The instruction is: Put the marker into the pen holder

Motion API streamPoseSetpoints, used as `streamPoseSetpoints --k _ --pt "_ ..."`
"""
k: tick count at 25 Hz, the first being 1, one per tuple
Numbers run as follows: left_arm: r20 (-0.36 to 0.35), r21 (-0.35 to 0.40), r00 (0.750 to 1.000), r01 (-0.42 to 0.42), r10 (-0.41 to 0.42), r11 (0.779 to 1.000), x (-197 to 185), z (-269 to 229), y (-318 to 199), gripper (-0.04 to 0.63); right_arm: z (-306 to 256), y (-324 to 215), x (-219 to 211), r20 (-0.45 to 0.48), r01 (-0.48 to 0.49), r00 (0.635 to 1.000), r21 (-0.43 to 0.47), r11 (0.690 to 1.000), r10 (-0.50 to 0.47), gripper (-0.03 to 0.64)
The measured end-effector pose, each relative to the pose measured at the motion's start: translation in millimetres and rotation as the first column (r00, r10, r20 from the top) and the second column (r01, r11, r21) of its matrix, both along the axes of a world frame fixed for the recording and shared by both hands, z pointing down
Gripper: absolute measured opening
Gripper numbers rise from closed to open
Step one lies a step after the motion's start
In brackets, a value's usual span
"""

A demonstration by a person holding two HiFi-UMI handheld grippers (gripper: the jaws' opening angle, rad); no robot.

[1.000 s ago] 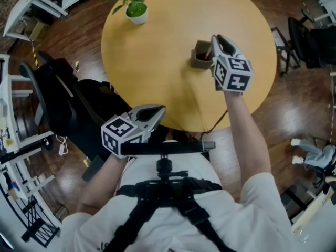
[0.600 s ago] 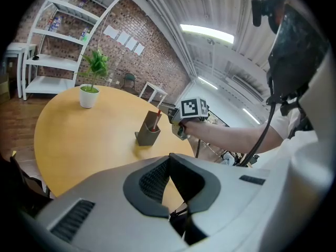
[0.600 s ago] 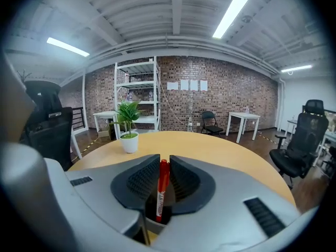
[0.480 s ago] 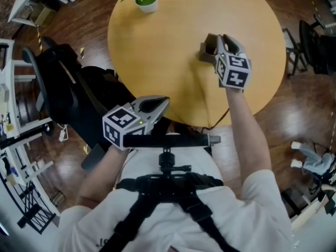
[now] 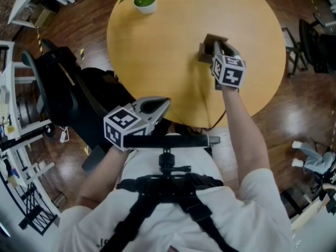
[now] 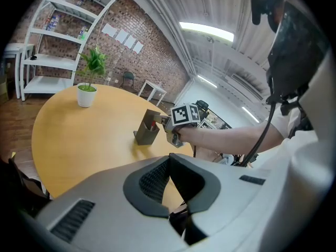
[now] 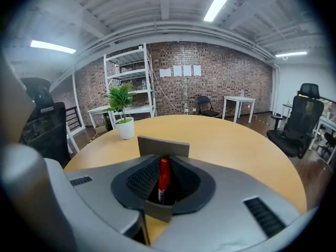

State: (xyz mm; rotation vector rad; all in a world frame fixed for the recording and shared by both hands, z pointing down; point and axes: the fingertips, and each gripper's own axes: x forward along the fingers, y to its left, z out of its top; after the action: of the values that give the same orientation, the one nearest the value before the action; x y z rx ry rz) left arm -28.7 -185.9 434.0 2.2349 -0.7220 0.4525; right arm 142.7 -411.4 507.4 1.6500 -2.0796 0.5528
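Red is the marker [image 7: 164,178], and it stands straight up inside the grey-brown pen holder [image 7: 163,147]. Your right tool [image 5: 219,50] is clamped on it, with one jaw pressing on each side of the marker. The jaws are right at the holder's open top. In the right gripper view, the holder's back wall stands just behind the marker. Its front wall shows just below the marker.

The pen holder sits near the middle of the round yellow wooden desk [image 5: 157,51]. From where you stand, it is at about 1 o'clock. Your right arm reaches over the near edge of the desk to get there.

Your left tool [image 5: 164,103] is well apart from all that. It hangs at about 7 o'clock of the desk, just off the rim and close to your body. It points towards 2 o'clock. Its jaws are together at the tips, and nothing is in them.

A white pot with a green plant [image 5: 145,0] stands at the desk's 10 o'clock edge, well apart from the holder. A black office chair [image 5: 58,88] stands on the dark wood floor at about 8 o'clock, beside the desk.
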Motion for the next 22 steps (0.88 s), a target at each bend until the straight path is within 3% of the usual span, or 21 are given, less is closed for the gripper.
streamPoseSetpoints --k 9,22 --pt "-0.009 0.005 1.0 -0.015 0.015 1.0 1.7 -0.5 -1.3 -0.003 1.7 2.7 0.3 0.02 0.0 1.0 -0.019 1.0 0.0 0.069" --pt "-0.036 0.022 0.997 -0.071 0.072 0.997 7.4 -2.6 -5.0 -0.003 -27.2 18.7 0.0 0.055 -0.008 0.998 0.03 1.0 0.006 0.087"
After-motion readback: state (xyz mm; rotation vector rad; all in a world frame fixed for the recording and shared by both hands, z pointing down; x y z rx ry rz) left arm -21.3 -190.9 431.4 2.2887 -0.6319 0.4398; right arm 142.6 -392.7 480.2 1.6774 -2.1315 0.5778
